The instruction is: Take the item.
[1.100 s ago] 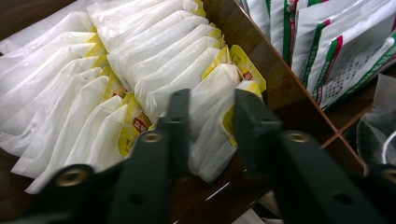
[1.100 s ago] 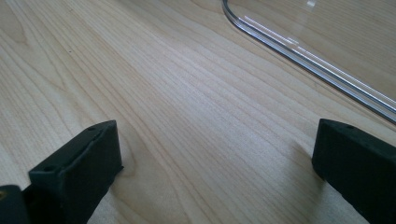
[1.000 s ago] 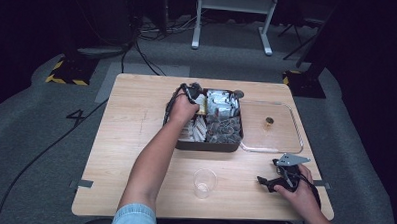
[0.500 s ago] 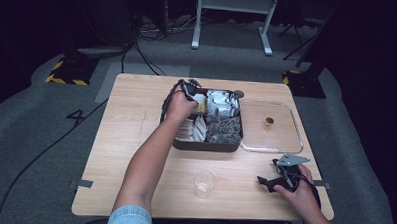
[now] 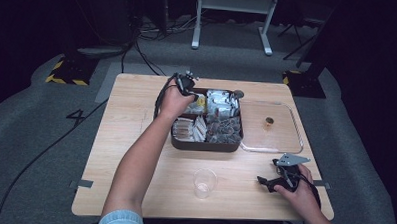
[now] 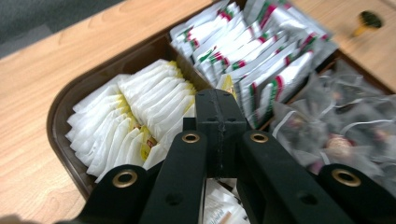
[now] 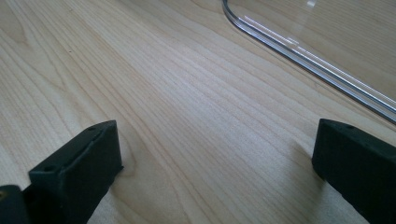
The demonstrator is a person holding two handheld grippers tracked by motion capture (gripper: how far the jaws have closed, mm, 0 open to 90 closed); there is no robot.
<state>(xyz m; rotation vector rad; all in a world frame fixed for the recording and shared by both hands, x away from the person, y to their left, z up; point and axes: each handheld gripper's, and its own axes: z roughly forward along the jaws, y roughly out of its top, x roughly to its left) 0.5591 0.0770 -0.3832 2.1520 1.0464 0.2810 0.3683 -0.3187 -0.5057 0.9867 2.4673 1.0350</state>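
The left gripper has its jaws pressed together, tips down among the white-and-yellow sachets in the far-left compartment of the brown tray — whether a sachet is pinched, I cannot tell. The right gripper rests near-right on the wooden table, jaws spread wide — just short of the clear lid. A plastic cup stands near the tray.

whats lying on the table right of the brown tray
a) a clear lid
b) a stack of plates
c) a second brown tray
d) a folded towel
a, a clear lid with a small dark knob lies flat on the table against the right side of the brown tray.
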